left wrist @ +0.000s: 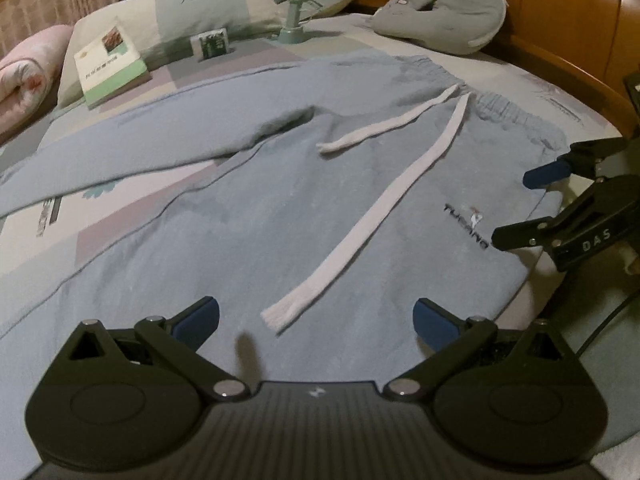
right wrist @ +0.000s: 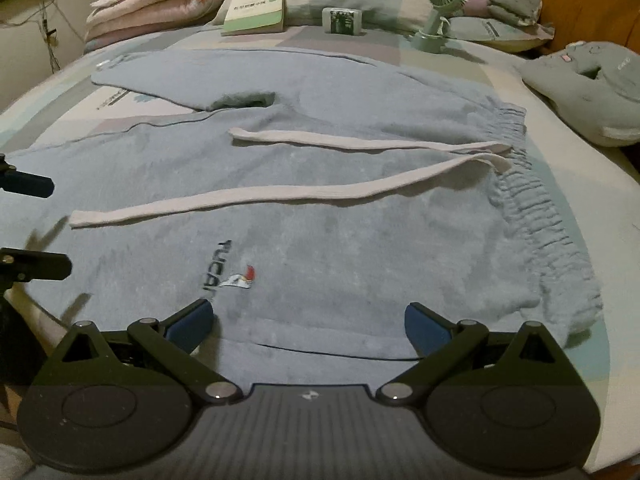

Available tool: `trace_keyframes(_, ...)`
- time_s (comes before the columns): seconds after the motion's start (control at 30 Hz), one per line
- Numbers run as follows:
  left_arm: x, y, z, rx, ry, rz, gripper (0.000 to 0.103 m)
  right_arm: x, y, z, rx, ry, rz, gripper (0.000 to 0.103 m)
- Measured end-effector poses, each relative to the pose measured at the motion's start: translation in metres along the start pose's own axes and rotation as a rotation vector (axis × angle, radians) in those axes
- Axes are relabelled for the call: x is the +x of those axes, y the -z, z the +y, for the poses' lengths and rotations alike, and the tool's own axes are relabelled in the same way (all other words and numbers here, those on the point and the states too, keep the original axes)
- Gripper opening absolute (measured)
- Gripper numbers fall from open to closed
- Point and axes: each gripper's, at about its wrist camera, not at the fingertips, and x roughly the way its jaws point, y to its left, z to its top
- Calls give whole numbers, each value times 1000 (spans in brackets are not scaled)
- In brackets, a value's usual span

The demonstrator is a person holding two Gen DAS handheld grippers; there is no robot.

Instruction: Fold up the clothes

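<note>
Light blue sweatpants [left wrist: 248,208] [right wrist: 320,220] lie spread flat on the bed, waistband [right wrist: 532,208] to the right, legs running left. Two long white drawstrings [left wrist: 380,200] [right wrist: 280,196] trail across the front, near a dark printed logo [left wrist: 468,228] [right wrist: 224,268]. My left gripper [left wrist: 316,320] hovers open just above the near thigh area, nothing between its fingers. My right gripper [right wrist: 308,322] stands open over the near edge of the pants below the logo. In the left wrist view the right gripper [left wrist: 516,206] shows at the right edge, open.
At the bed's far side lie a green-and-white book [left wrist: 110,64] [right wrist: 256,4], a small box [left wrist: 210,42] [right wrist: 344,20], a green desk fan [left wrist: 296,4] [right wrist: 440,4], pillows [left wrist: 208,12], a grey cushion [left wrist: 444,12] [right wrist: 588,88] and a rolled pink quilt [left wrist: 28,76] [right wrist: 160,0]. A wooden headboard [left wrist: 560,28] curves behind; a person sits at the far left.
</note>
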Motion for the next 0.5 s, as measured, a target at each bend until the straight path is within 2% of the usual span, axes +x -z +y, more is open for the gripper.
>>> trace_keyframes(0.2,12,-24,-19,60,22,-14,102,-8,-17,-29,28,-30,-48,103)
trace_keyframes(0.4,35,-51,-39,117,62,-26,102,16,-17,-67,86,-10,17,103)
trace_keyframes(0.5,48,-61,-49,138,84,-27,102,10,-12,-79,86,-47,-6,103)
